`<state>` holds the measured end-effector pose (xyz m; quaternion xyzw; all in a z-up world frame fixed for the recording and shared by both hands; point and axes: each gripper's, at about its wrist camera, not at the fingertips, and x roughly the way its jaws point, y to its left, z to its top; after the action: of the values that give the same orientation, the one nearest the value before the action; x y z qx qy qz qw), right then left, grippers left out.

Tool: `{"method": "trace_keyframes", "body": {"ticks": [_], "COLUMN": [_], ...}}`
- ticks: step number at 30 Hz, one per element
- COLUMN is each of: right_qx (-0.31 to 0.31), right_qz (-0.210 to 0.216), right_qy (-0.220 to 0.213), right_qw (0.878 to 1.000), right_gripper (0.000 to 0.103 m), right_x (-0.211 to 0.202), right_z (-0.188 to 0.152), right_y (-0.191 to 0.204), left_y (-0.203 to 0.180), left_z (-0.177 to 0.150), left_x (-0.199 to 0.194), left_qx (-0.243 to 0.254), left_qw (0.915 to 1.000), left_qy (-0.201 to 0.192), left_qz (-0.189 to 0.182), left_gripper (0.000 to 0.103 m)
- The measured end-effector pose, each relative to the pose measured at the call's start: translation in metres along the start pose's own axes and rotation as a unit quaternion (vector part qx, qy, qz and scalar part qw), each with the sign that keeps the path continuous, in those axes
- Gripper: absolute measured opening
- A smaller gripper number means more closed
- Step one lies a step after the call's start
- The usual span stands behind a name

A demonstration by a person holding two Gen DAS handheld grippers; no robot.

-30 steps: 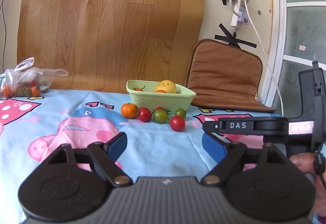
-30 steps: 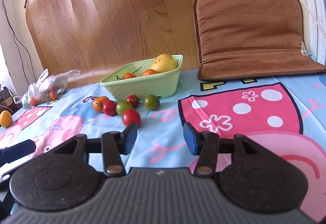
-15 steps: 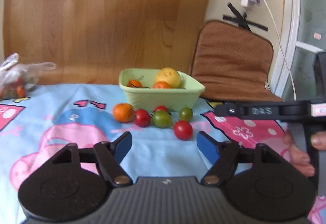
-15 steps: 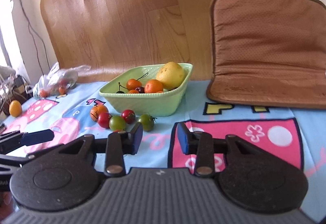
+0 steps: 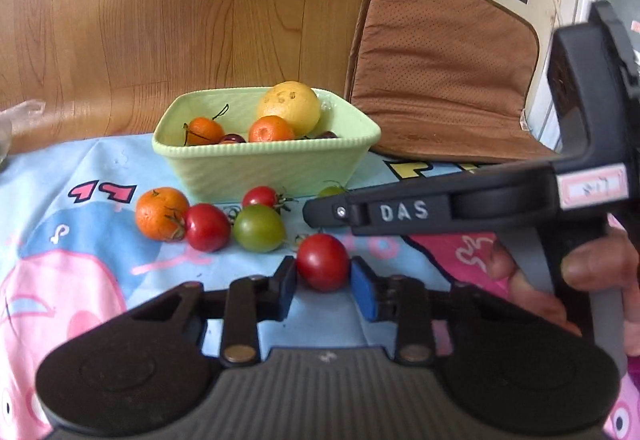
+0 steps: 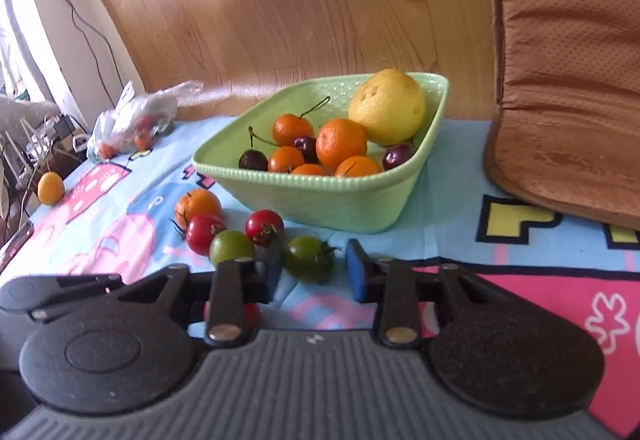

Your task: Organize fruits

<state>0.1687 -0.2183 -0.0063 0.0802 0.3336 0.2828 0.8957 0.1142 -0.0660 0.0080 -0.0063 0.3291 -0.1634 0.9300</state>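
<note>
Clamping step: left tongs clenched on red tomato on the worktop, right tongs closing around green tomato, not yet pinching; next, lift both into green basket.

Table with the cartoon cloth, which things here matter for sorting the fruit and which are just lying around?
Job: pale green ribbed plastic bowl; loose red tomato in left gripper; dark green tomato between right gripper pads.
Lying about: brown padded seat cushion; clear plastic bag.
</note>
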Motion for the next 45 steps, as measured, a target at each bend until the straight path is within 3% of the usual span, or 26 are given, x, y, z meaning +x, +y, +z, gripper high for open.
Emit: {"method": "trace_keyframes", "body": {"ticks": [2, 4, 7, 10, 14, 16, 17, 19, 23, 27, 31, 36, 38, 45], "right_qx": [0.004, 0.0, -0.035, -0.035, -0.035, -0.019, -0.007, -0.012, -0.027, -0.062, -0.084, -0.053, -0.029, 0.028], "right_qz": [0.013, 0.029, 0.017, -0.002, -0.047, -0.052, -0.051, -0.035, 0.007, 0.069, 0.094, 0.084, 0.069, 0.018], "right_qy": [-0.003, -0.026, -0.082, -0.111, -0.126, -0.128, -0.123, -0.143, -0.156, -0.099, -0.037, -0.027, -0.035, -0.079], "right_qw": [1.0, 0.999, 0.996, 0.993, 0.99, 0.99, 0.991, 0.989, 0.987, 0.991, 0.991, 0.995, 0.997, 0.996], "right_gripper": [0.029, 0.029, 0.03, 0.03, 0.031, 0.042, 0.042, 0.041, 0.042, 0.041, 0.041, 0.041, 0.041, 0.041], "right_x": [-0.015, -0.041, -0.062, -0.048, -0.012, -0.003, -0.004, -0.018, -0.034, -0.035, -0.042, -0.066, -0.07, -0.078], "right_z": [-0.003, -0.002, 0.014, 0.035, 0.042, 0.037, 0.035, 0.034, 0.034, 0.013, -0.032, -0.066, -0.073, -0.082], "right_y": [0.001, 0.004, 0.015, 0.014, 0.003, -0.011, -0.015, -0.014, 0.006, 0.049, 0.09, 0.103, 0.101, 0.089], "left_y": [0.006, 0.014, 0.023, 0.032, 0.041, 0.048, 0.051, 0.058, 0.058, 0.052, 0.052, 0.053, 0.054, 0.056], "left_z": [-0.003, -0.003, 0.025, 0.062, 0.087, 0.087, 0.084, 0.072, 0.022, -0.041, -0.077, -0.084, -0.082, -0.087], "left_x": [-0.013, -0.037, -0.046, -0.027, 0.024, 0.038, 0.037, 0.015, -0.059, -0.106, -0.126, -0.127, -0.122, -0.127], "left_qx": [-0.016, -0.029, -0.022, -0.015, 0.006, 0.003, -0.007, -0.03, -0.038, -0.038, -0.059, -0.055, -0.057, -0.066], "left_qw": [0.9998, 0.9982, 0.9968, 0.9966, 0.9975, 0.9973, 0.9973, 0.997, 0.994, 0.9927, 0.992, 0.991, 0.9922, 0.9911], "left_qy": [-0.004, -0.034, -0.068, -0.078, -0.07, -0.061, -0.056, -0.067, -0.097, -0.079, -0.065, -0.074, -0.062, -0.075], "left_qz": [-0.013, -0.041, -0.035, -0.022, 0.011, 0.041, 0.047, 0.024, 0.034, 0.083, 0.091, 0.098, 0.092, 0.088], "left_gripper": [0.029, 0.029, 0.029, 0.029, 0.032, 0.037, 0.036, 0.037, 0.042, 0.046, 0.046, 0.049, 0.049, 0.05]}}
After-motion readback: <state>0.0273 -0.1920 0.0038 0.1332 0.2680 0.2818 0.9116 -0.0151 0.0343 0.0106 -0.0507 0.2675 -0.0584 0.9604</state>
